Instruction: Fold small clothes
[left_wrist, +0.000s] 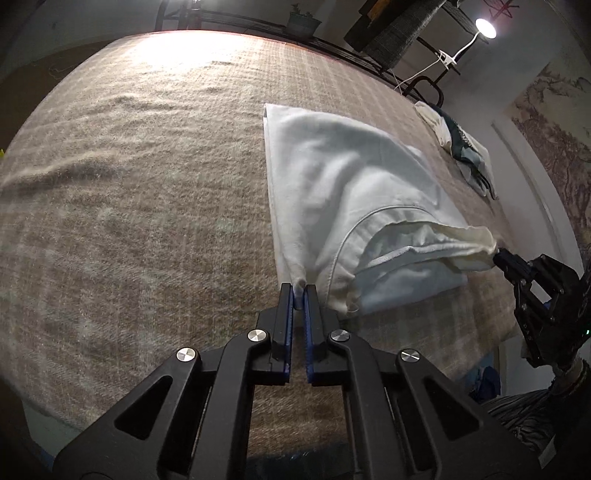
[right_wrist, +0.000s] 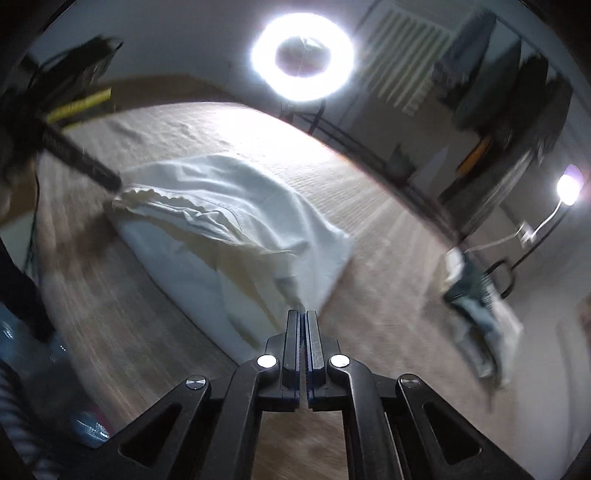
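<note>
A white garment (left_wrist: 332, 177) lies partly folded on the beige woven cover (left_wrist: 129, 184). My left gripper (left_wrist: 299, 292) is shut on its near left corner, and the cloth bunches between the blue pads. The right gripper (left_wrist: 498, 254) pinches the near right corner, where the hem is pulled into a point and raised off the cover. In the right wrist view, that right gripper (right_wrist: 303, 314) is shut on a thin fold of the white garment (right_wrist: 229, 206), and the left gripper (right_wrist: 114, 182) holds the frilled edge at the far left.
A small pile of dark and light clothes (left_wrist: 465, 147) lies near the right edge of the cover (right_wrist: 476, 295). A ring light (right_wrist: 303, 55) and a desk lamp (left_wrist: 485, 27) shine from behind. A metal rail (left_wrist: 354, 55) runs along the far edge.
</note>
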